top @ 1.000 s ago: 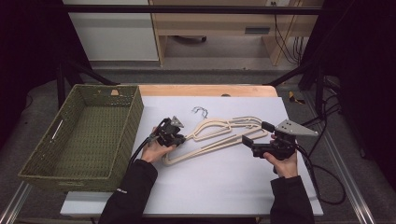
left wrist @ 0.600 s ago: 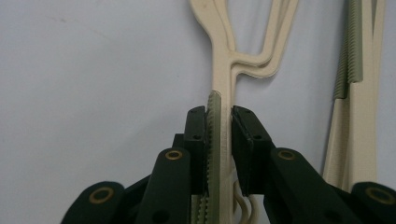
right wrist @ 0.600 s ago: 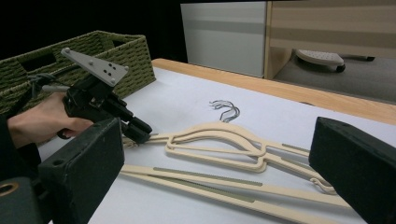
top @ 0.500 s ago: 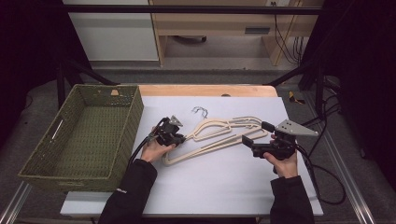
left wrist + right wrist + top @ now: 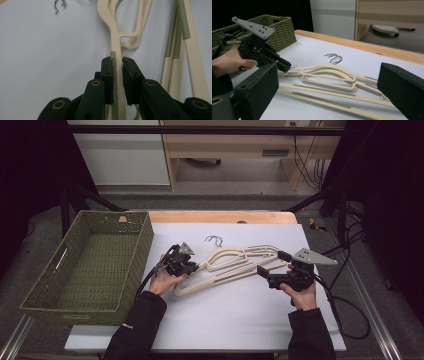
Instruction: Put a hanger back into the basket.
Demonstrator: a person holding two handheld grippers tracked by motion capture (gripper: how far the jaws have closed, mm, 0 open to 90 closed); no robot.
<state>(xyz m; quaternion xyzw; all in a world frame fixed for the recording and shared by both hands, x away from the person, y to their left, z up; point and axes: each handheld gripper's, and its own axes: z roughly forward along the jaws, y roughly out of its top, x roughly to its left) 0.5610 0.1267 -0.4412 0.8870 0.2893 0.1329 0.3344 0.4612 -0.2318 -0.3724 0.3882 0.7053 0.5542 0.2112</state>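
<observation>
A stack of cream hangers [image 5: 235, 265] lies on the white mat, metal hooks [image 5: 215, 239] pointing away from me. My left gripper [image 5: 195, 266] holds the left end of the stack; in the left gripper view its jaws [image 5: 116, 61] are clamped on one cream hanger arm [image 5: 115, 37]. The right gripper view shows that same gripper [image 5: 287, 65] at the hangers' tip. My right gripper [image 5: 271, 262] sits at the stack's right end, open wide, and the hangers [image 5: 329, 75] lie ahead between its spread jaws.
A green woven basket [image 5: 145, 245] stands at the table's left, right beside my left hand, and appears again as the basket [image 5: 277, 27] behind that hand. The wooden table edge [image 5: 220, 216] runs along the back. Cables [image 5: 345, 305] trail off to the right.
</observation>
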